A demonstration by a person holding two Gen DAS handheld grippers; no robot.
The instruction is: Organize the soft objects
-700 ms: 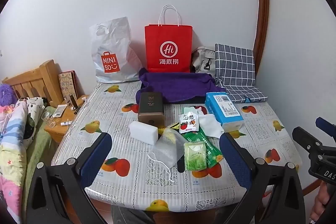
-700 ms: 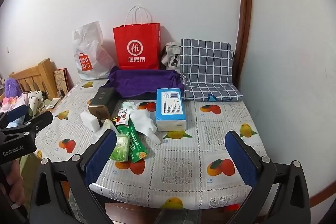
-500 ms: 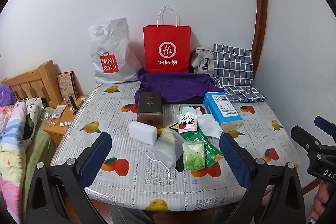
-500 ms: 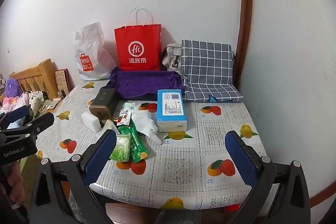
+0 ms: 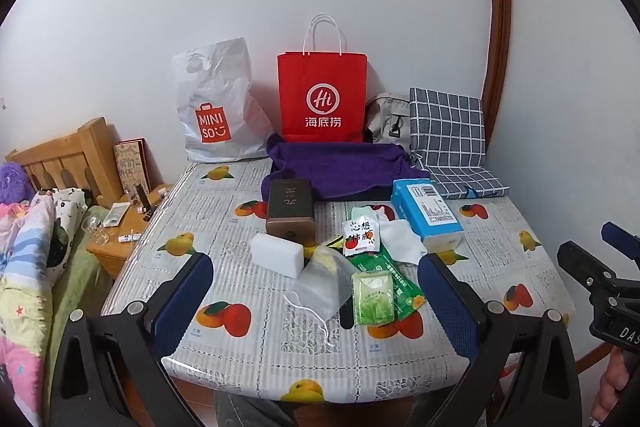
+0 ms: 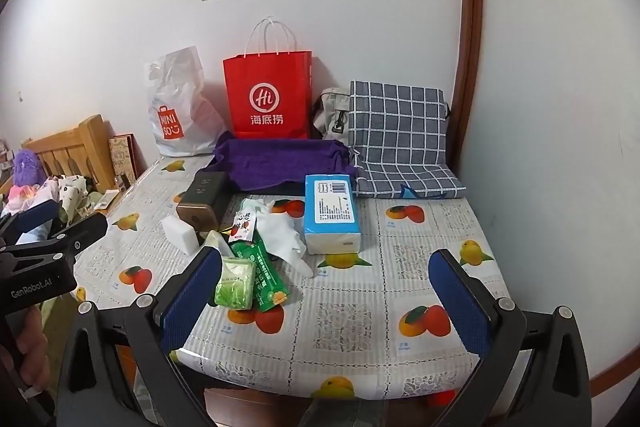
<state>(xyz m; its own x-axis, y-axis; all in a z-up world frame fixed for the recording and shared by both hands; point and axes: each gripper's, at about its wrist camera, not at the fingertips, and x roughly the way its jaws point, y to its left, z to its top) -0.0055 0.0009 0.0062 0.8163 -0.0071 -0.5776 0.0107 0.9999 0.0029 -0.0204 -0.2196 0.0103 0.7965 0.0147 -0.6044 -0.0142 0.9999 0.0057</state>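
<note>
A table with a fruit-print cloth (image 5: 240, 339) holds a loose pile: a blue tissue pack (image 5: 426, 213) (image 6: 330, 213), a white sponge block (image 5: 277, 254) (image 6: 180, 233), a green tissue packet (image 5: 373, 298) (image 6: 235, 282), a green sachet (image 5: 394, 277), a small red-and-white packet (image 5: 360, 235), a crumpled white tissue (image 5: 400, 241) (image 6: 282, 231) and a clear pouch (image 5: 320, 285). A purple towel (image 5: 340, 167) (image 6: 280, 163) lies behind them. My left gripper (image 5: 316, 301) and right gripper (image 6: 326, 297) are both open and empty, near the table's front edge.
A dark brown box (image 5: 291, 209) stands mid-table. A white Miniso bag (image 5: 216, 107), a red paper bag (image 5: 322, 99), a grey bag (image 5: 388, 119) and a checked cushion (image 5: 448, 131) line the back wall. A bed (image 5: 24, 267) and wooden nightstand (image 5: 120, 227) are at left.
Both views have shifted slightly; the grippers stay open and nothing on the table has moved.
</note>
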